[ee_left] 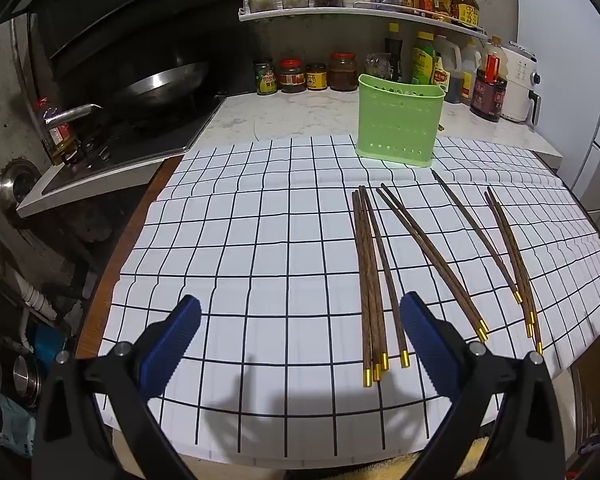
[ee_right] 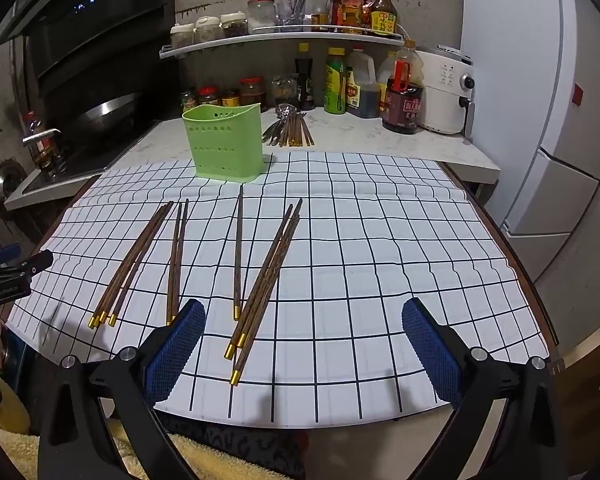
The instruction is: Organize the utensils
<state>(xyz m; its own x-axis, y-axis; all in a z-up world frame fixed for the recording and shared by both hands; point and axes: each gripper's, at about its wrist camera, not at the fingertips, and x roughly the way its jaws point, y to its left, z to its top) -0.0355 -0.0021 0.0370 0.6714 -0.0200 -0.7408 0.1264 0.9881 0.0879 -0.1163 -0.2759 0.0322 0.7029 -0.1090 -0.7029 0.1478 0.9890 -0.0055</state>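
Chopsticks [ee_left: 374, 280] lie in loose groups on the checked cloth [ee_left: 260, 240] that covers the worktop, all nearer the camera than the green holder [ee_left: 399, 120], which stands upright at the cloth's far edge. In the left wrist view, a bundle of three or four sticks lies just below the holder, a crossed pair [ee_left: 432, 260] to the right of that bundle, then a single stick [ee_left: 476, 236], and another bundle [ee_left: 514, 264] farthest right; their gold caps point toward the camera. The left claw [ee_left: 300, 340] hovers over the cloth with its blue pads spread wide, gripping nothing, its right pad [ee_left: 420, 328] just beside the capped ends of the first bundle. Behind the holder stand jars and bottles [ee_left: 320, 76], with a wok [ee_left: 160, 84] far to its left. In the right wrist view, the holder [ee_right: 224, 142] stands at the cloth's [ee_right: 380, 240] far left, and the chopsticks [ee_right: 132, 264] fan out below it in the same four groups, the rightmost bundle [ee_right: 264, 276] reaching nearest the camera. More utensils [ee_right: 290, 128] lie on the bare worktop [ee_right: 380, 140] just right of the holder. The right claw [ee_right: 304, 340] is also spread wide and holds nothing, its left pad [ee_right: 176, 348] near the capped ends of that nearest bundle. The left claw's tip [ee_right: 20, 264] shows far left of the holder, at the cloth's edge.
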